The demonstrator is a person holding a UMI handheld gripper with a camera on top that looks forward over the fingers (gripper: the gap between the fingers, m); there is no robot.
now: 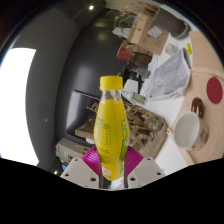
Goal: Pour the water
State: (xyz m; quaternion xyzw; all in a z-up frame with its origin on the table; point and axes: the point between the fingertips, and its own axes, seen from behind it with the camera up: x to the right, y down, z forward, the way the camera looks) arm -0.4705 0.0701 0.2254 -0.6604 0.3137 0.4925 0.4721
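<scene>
A clear plastic bottle (pixel 109 125) with a yellow cap, a yellow label and yellow liquid stands up between my fingers. My gripper (pixel 111 165) is shut on the bottle's lower body, and the pink pads (pixel 90 160) press on both its sides. The bottle is held up, tilted a little, above the table. A white mug (pixel 189 128) stands on the table to the right of the bottle, beyond my fingers.
A red round coaster (pixel 214 90) lies beyond the mug on the white table (pixel 170 155). A crumpled plastic bag (pixel 170 72) and boxes sit further back. A dark cabinet (pixel 80 105) stands behind the bottle, and a cluttered tray (pixel 140 125) lies just behind it.
</scene>
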